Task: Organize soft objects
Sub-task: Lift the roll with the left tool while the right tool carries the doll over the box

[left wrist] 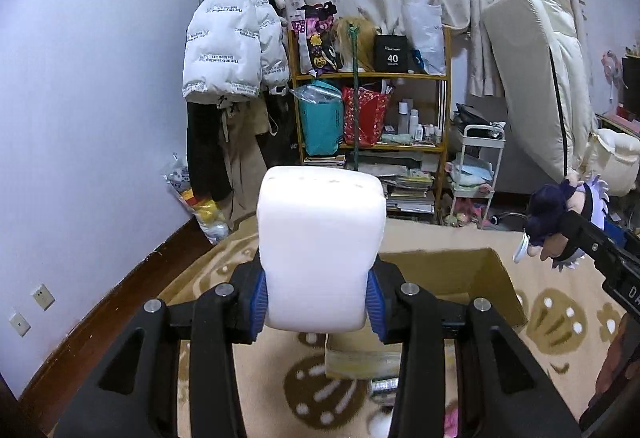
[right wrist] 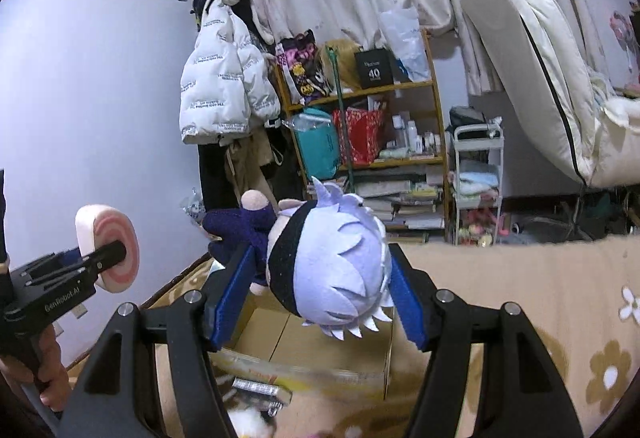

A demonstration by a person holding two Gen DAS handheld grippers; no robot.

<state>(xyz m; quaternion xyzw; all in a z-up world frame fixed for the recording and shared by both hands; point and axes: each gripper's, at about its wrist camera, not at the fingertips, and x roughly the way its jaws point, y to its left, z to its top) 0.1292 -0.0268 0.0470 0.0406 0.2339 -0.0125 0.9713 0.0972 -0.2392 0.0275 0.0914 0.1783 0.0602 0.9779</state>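
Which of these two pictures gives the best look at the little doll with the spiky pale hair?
The right wrist view: the doll fills the centre, clamped between the right gripper's blue fingers, above an open cardboard box. The left wrist view shows the doll only small, at the right edge.

Matt foam cushion (left wrist: 320, 250), felt-haired doll (right wrist: 332, 262)
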